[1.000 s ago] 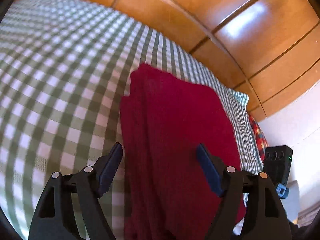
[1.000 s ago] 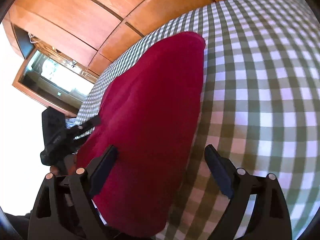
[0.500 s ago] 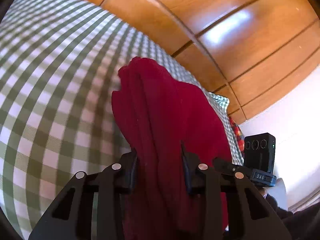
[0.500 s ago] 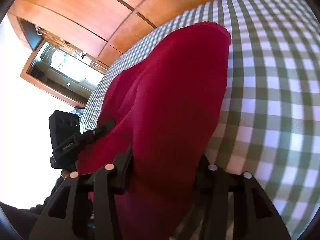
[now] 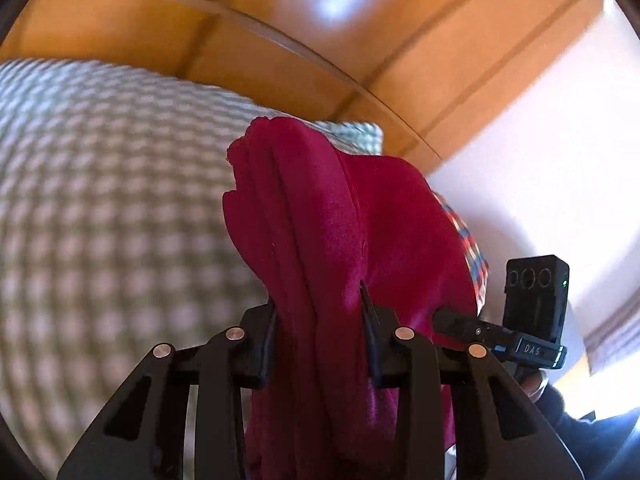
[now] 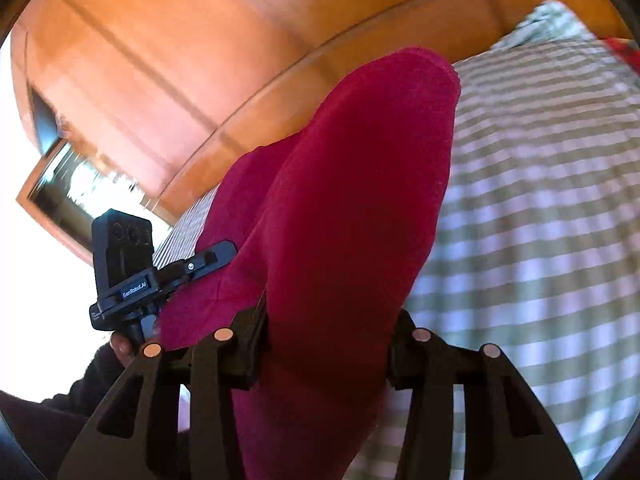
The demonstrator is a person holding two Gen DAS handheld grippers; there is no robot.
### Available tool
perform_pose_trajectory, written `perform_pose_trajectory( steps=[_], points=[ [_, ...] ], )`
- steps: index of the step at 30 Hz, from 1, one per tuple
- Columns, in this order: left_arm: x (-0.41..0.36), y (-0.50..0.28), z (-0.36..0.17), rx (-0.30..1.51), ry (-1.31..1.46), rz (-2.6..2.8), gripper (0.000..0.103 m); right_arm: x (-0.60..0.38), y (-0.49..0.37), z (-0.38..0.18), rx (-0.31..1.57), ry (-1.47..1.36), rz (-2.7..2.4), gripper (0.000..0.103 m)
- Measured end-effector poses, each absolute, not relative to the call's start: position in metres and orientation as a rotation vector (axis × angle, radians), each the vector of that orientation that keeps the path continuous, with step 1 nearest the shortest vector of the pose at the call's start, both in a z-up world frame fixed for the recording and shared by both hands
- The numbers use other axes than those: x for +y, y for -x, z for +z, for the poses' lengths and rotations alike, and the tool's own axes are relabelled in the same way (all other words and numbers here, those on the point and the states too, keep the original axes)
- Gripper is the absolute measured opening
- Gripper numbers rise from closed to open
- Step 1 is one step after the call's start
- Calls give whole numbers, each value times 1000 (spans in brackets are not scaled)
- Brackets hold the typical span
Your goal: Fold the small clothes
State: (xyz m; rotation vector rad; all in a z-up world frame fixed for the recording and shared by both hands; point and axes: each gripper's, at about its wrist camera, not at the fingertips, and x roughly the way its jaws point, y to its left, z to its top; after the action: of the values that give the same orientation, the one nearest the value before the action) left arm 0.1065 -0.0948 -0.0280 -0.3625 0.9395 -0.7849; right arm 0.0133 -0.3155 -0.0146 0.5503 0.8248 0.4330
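Between the black fingers of the left tool (image 5: 318, 312): a deep crimson, soft-knit folded garment (image 5: 320, 216), bunched into long vertical ridges and clamped tight at its near end. Same garment (image 6: 352, 200) pinched in the right tool (image 6: 332, 320), smooth and rounded on that side, rising from the grip toward a blunt far edge. Both tools closed hard on the cloth, fingertips buried in the fabric and mostly out of sight.

Below and behind the garment: a green-and-white checked bedspread (image 5: 100, 200) on the bed, smeared by motion blur in both views, reading as stripes rather than checks in the right wrist view (image 6: 540, 200). Hard to say whether the garment's far end touches the bedspread or hangs clear of it.

Beyond the bed: glossy orange-brown wooden panelling (image 5: 280, 20). Beside the garment in the left wrist view, a sliver of red, blue and white plaid cloth (image 5: 468, 240), mostly hidden. At the right edge there, the other tool's boxy black camera unit (image 5: 536, 292), with a partly covered hand below it. Likewise in the right wrist view, a matching black camera block (image 6: 124, 248) at the left. No containers anywhere in either view. Lower part of the garment cut off by the frame bottom.
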Motion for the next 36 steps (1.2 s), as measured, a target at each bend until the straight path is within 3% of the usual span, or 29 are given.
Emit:
perform_pose_trajectory(
  steps=[8,14,17,21,27,30,32,34,36],
  points=[
    [-211,-160,-21,974,238,-862,33,-405,-43,-7,771,-559,285,43],
    [-263,-181,-72,1075,121,-753,33,-461,-69,-78,900,-623,192,46],
    [-274,-190,-83,1064,89,-743,36,-468,-56,-97,861,-718,180,47],
    [-294,-176,-64,994,-27,-787,32,-457,-37,-72,813,-653,137,40],
    [-326,-183,-65,1002,-39,-842,32,-472,-31,-68,797,-628,48,41],
    [-334,-191,-89,1030,-14,-785,41,-479,-36,-96,812,-720,38,49],
    [-328,-192,-85,1040,13,-753,50,-481,-34,-95,808,-750,23,61],
    [-320,-186,-76,1024,3,-724,50,-478,-31,-89,809,-705,-14,71],
    [-319,-177,-66,988,-26,-693,50,-475,-28,-81,798,-676,-44,75]
  ],
)
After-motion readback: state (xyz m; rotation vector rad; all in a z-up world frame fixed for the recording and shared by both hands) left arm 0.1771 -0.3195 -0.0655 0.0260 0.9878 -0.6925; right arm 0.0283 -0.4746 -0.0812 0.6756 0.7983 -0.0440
